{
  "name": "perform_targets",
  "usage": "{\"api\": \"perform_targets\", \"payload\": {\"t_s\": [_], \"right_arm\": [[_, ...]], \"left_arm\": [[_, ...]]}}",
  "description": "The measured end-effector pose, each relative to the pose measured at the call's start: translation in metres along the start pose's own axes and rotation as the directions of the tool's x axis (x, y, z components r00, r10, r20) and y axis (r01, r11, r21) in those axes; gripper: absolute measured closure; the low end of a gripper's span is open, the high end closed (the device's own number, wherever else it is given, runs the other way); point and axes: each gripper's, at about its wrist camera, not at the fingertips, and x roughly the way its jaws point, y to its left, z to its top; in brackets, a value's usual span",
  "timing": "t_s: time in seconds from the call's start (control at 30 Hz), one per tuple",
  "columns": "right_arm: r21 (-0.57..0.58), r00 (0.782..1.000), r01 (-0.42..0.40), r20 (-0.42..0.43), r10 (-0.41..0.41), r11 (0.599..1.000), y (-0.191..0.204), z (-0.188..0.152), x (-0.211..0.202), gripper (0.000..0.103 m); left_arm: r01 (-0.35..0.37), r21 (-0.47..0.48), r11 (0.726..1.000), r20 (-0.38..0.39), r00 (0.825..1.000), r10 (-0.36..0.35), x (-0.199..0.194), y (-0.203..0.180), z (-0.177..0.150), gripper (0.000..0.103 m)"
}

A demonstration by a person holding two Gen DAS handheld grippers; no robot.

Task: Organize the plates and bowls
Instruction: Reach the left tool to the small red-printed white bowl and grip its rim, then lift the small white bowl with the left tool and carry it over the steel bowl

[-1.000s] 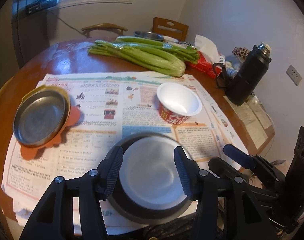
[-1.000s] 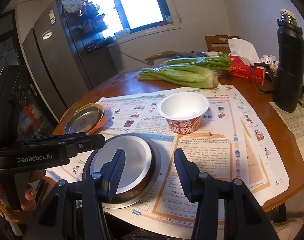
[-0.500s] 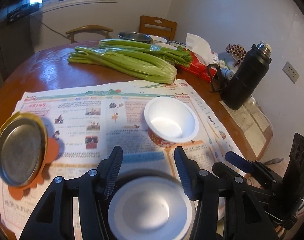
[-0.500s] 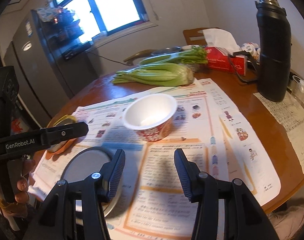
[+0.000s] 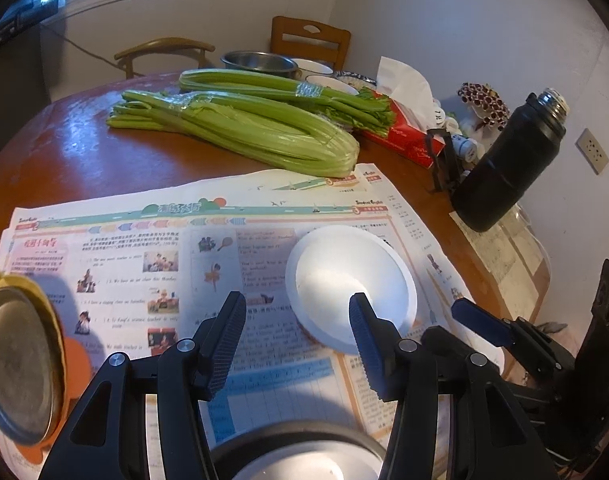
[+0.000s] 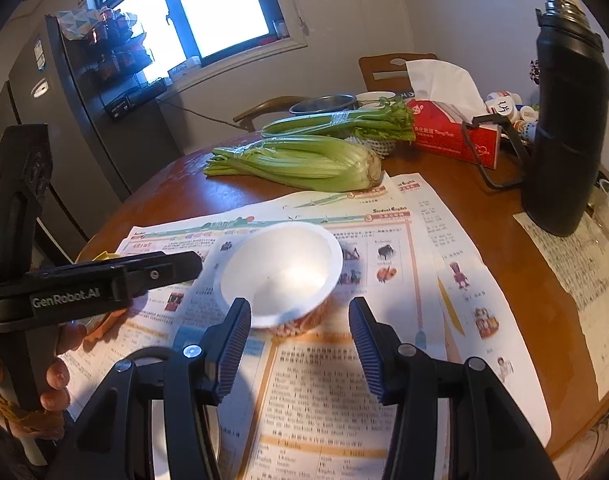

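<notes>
- Currently the left hand-held gripper [image 5: 296,336] is spread wide, empty, above the newspaper [image 5: 152,264] on the desk [image 5: 64,152].
- Right hand-held gripper [image 6: 300,344]: equally wide, holding nothing.
- White paper bowl [image 6: 280,272] stands upright, mouth up, just ahead of both.
- Metal plate [image 5: 20,364] lies at the left, tilted on an orange mat [image 5: 74,364].
- Round; no long axis.
</notes>
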Motion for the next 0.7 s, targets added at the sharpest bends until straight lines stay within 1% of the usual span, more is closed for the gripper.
{"api": "perform_targets", "payload": {"t_s": [0.4, 0.5, 0.7], "right_arm": [[0.016, 0.999, 0.008, -0.052, -0.007, 1.000, -0.007, 0.008, 0.031, 0.052], [0.018, 0.998, 0.013, -0.066, -0.012, 1.000, -0.009, 0.008, 0.037, 0.052], [0.000, 0.995, 0.002, -0.095, -0.002, 1.000, -0.004, 0.006, 0.051, 0.052]], "left_arm": [[0.022, -0.001, 1.000, -0.051, 0.998, -0.022, 0.033, 0.002, 0.009, 0.047], [0.043, -0.007, 0.999, -0.071, 0.997, -0.043, 0.039, 0.003, 0.009, 0.047], [0.040, -0.016, 0.999, -0.093, 0.995, -0.041, 0.050, 0.005, 0.009, 0.047]]}}
